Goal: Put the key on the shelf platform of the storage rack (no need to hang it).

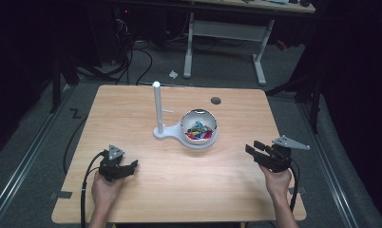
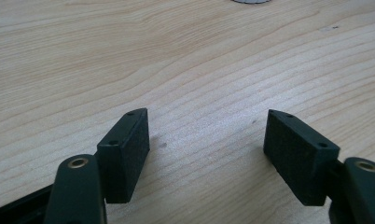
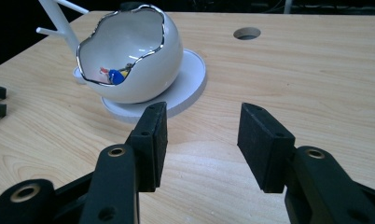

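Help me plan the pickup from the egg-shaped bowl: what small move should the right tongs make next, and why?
Probably ease the right tongs forward and up toward the bowl. Their jaws stand open with nothing between them, low over the table, short of the bowl's jagged rim, while the coloured pieces lie inside it.

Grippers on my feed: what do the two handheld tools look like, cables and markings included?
Both are black. The left tool and the right tool each carry a grey three-cornered plate on top and trail a black cable back past the wrist. Each has two flat rectangular black pads with small screw holes, on arms with brass-coloured pivot rings. No lettering is readable. Forearms show no sleeves.
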The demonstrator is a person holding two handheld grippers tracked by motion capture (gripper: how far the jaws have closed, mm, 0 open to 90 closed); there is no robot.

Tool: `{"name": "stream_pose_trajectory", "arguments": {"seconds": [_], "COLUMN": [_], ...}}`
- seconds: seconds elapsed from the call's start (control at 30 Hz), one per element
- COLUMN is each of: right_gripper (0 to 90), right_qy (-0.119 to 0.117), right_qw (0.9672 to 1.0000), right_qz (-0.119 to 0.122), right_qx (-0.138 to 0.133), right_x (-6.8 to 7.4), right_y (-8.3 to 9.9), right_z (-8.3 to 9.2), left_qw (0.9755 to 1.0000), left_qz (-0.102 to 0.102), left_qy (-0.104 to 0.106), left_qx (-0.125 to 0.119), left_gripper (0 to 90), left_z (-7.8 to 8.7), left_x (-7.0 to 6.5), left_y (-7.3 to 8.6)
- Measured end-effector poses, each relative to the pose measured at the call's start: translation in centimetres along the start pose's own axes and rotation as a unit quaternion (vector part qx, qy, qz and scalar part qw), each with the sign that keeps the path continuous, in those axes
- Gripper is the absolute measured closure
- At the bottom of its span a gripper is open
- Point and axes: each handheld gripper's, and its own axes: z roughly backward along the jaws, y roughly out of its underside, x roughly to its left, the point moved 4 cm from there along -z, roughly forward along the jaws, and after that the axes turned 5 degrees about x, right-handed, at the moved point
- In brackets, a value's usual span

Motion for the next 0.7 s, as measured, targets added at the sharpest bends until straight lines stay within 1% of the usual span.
{"name": "stream_pose_trajectory", "arguments": {"seconds": [0.07, 0.17, 0.2, 0.37, 0.57, 0.7], "right_gripper": [52.8, 52.8, 52.7, 52.7, 52.5, 50.4], "right_qy": [-0.002, 0.002, -0.001, -0.003, 0.001, 0.009], "right_qw": [1.0000, 1.0000, 1.0000, 0.9999, 0.9998, 0.9998], "right_qz": [-0.002, -0.001, -0.007, -0.013, -0.014, -0.006], "right_qx": [0.001, 0.003, 0.003, 0.002, 0.012, 0.016], "right_x": [0.1, 0.1, 0.0, -0.1, 0.1, 0.3], "right_y": [0.2, 0.4, 0.5, 1.0, 1.6, 1.9], "right_z": [-0.2, -0.4, -0.4, -0.9, -2.0, -2.7], "left_qw": [1.0000, 1.0000, 1.0000, 1.0000, 1.0000, 1.0000], "left_qz": [-0.001, 0.002, 0.001, 0.000, 0.001, 0.000], "left_qy": [0.000, -0.001, -0.001, -0.001, -0.001, 0.000], "left_qx": [0.000, -0.001, -0.001, -0.001, -0.001, 0.000], "left_gripper": [31.5, 31.5, 31.5, 31.5, 31.5, 31.5], "left_z": [0.0, 0.0, 0.0, 0.0, 0.0, 0.0], "left_x": [0.0, 0.0, 0.0, 0.0, 0.0, 0.0], "left_y": [0.0, 0.0, 0.0, 0.0, 0.0, 0.0]}}
